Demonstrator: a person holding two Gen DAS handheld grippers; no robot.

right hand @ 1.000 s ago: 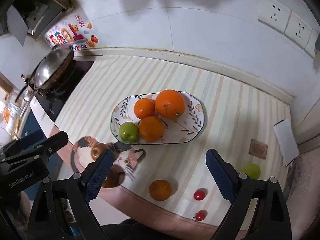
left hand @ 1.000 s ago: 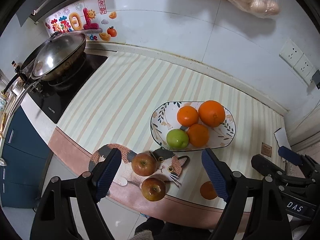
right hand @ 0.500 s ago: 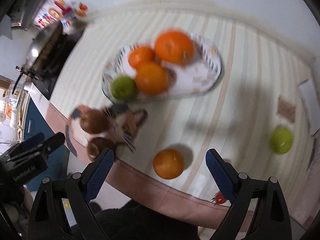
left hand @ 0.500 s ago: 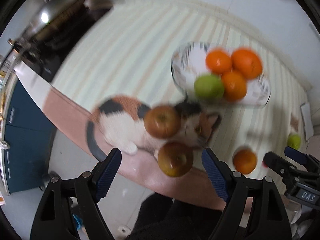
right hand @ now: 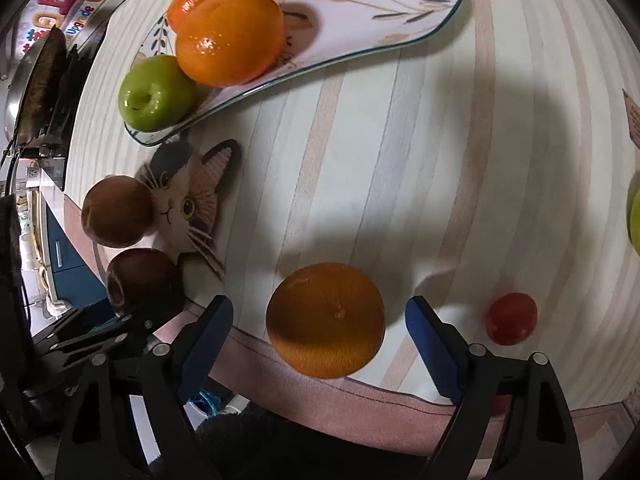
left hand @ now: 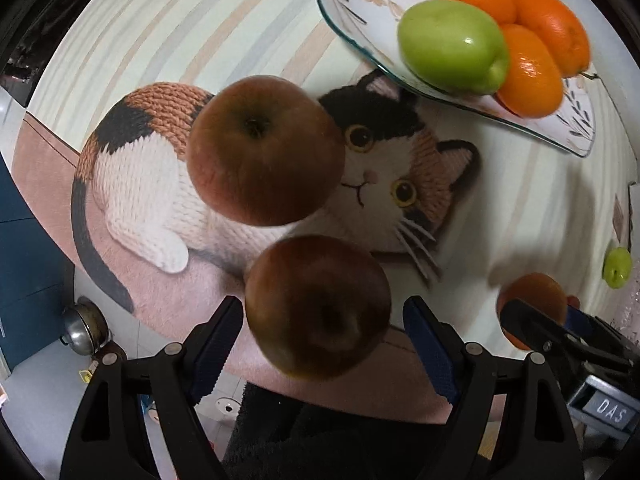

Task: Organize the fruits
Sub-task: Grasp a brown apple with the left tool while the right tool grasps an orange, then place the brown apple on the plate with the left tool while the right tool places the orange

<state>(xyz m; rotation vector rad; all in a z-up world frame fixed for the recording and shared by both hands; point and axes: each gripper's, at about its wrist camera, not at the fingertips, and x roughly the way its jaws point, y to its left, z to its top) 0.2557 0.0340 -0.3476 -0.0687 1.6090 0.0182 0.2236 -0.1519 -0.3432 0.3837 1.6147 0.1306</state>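
Both grippers poised over fruit at the mat's near edge

The left gripper (left hand: 322, 334), jaws just narrowing, straddles a brown apple (left hand: 318, 306) lying tipped, stem axis slanting toward the camera; pads are not touching it. A second brown apple (left hand: 264, 150) sits dimple-up on the cat picture (left hand: 400, 172). The right gripper (right hand: 320, 334), also narrowing, brackets a loose orange (right hand: 326, 318) without contact. "DAS" reads on the right gripper in the left view; the plate (right hand: 400, 20) holds oranges and a green apple (right hand: 156, 94).

Each handheld gripper is a black plastic frame: two angled arms joined by silver round-headed screws, ending in dark-blue ribbed pads (left hand: 218, 340). The right gripper (left hand: 560, 332), seen from the left wrist, carries a grey plate printed "DAS". The person wears dark, fuzzy clothing (left hand: 320, 436).
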